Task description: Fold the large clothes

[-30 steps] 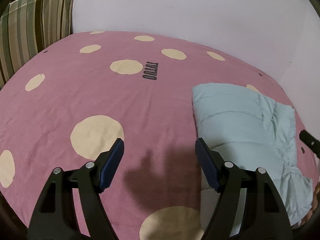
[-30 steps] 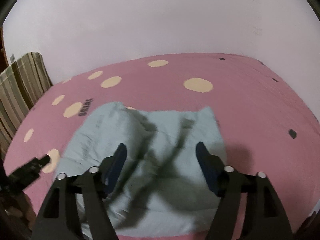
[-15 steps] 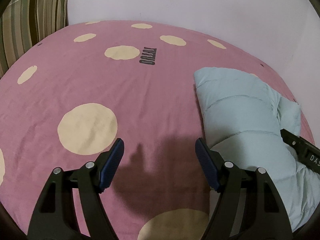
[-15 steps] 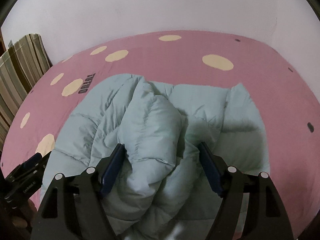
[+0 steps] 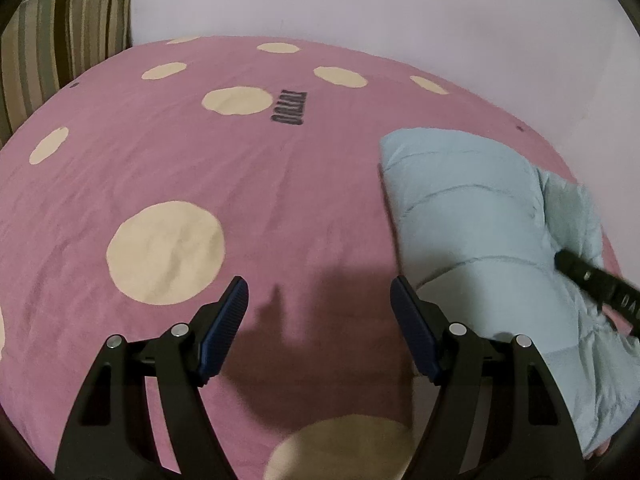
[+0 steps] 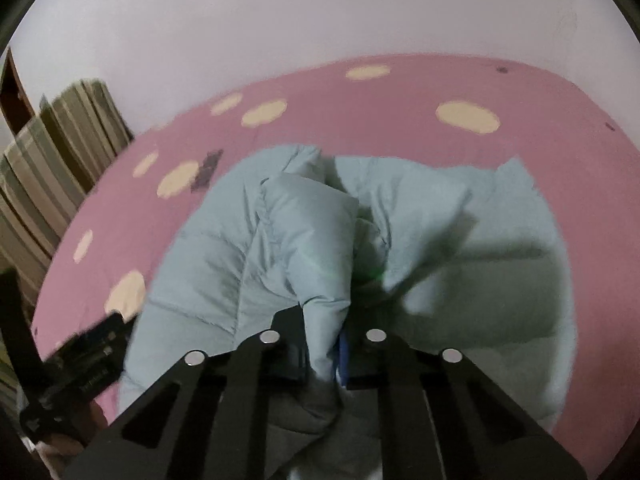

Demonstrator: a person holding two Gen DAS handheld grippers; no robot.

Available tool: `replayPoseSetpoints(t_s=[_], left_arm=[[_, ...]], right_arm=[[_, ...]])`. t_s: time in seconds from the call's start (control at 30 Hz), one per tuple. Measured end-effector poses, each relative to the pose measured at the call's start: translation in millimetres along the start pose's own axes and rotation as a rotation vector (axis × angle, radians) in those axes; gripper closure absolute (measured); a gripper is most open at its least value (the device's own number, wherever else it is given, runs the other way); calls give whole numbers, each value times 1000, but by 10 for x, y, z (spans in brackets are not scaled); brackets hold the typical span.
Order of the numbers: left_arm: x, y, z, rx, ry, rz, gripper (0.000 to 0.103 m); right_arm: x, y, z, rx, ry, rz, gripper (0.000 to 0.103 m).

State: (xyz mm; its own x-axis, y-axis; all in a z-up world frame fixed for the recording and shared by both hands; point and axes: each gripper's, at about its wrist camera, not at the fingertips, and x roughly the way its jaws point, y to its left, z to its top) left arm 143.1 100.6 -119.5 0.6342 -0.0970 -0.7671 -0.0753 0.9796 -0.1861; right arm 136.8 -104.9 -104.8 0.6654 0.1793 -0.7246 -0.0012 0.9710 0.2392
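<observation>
A pale blue puffer jacket [image 6: 304, 240] lies bunched on the pink spotted bedspread [image 5: 240, 184]. My right gripper [image 6: 326, 354] is shut on a raised fold of the jacket, which stands up between its pinched jaws. In the left wrist view the jacket [image 5: 472, 216] lies at the right, and the right gripper's black body [image 5: 596, 280] crosses over it. My left gripper [image 5: 318, 312] hovers open over bare bedspread just left of the jacket, with nothing between its blue pads [image 5: 224, 324].
A striped cushion [image 5: 60, 40] stands at the bed's far left corner against the white wall [image 5: 360, 4]. The bedspread carries cream dots and a dark printed word [image 5: 290, 113]. The left gripper's body [image 6: 80, 364] shows at the lower left of the right wrist view.
My right gripper dropped onto the jacket and its jaws went from wide open to shut on a fold. The left gripper stayed open and nearly still.
</observation>
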Motion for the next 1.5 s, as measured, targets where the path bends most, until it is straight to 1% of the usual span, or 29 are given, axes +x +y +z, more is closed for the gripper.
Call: replayPoseSetpoints(t_s=[0.1,0.2,0.3,0.37,0.47,0.57,0.67,0.87,1.0,1.1,1.23,1.3,1.4,1.43,1.5], left_arm=[[-98,-142,33,14,-13,-48,30],[-164,-371,73,43,-21,-109,30],[-146,-653,80,95,-20,-139,30],[-88,-875,42,141,-5,-153,30],[13,-1099,-28,202,6,-141,29],[134,-1207,-85,235,37,-121,29],[243,-1230,-105,231,73,-112,28],[425,-1332,-132,274,99,-78,28],[547,-1342,-154,273,125,-81,28],[537,-1332,-155,269,125,-81,28],[467,-1322,-149,269,108,-79,28],[434,-1308,-149,261,105,-78,28],[331,-1279,-128,240,92,-71,29],[279,-1263,-126,232,82,-66,29],[112,-1222,-137,210,46,-60,29]], right_arm=[[-251,-129,114,-6,-68,-36,94],[-378,-352,161,11,-92,-74,94],[-338,-629,141,45,-68,-99,94],[-253,-781,93,60,-35,-91,94],[-116,-962,7,59,-5,-111,93],[-7,-1076,-31,65,17,-113,92],[142,-1159,-62,67,46,-102,89],[361,-1318,-107,87,68,-75,87],[396,-1406,-111,116,76,-53,87],[376,-1375,-86,101,74,-70,85],[218,-1293,-90,89,54,-95,78],[68,-1274,-92,102,35,-101,78],[-252,-1193,-100,87,-26,-121,78],[-333,-1168,-106,80,-41,-129,78],[-549,-1077,-138,64,-69,-116,78]])
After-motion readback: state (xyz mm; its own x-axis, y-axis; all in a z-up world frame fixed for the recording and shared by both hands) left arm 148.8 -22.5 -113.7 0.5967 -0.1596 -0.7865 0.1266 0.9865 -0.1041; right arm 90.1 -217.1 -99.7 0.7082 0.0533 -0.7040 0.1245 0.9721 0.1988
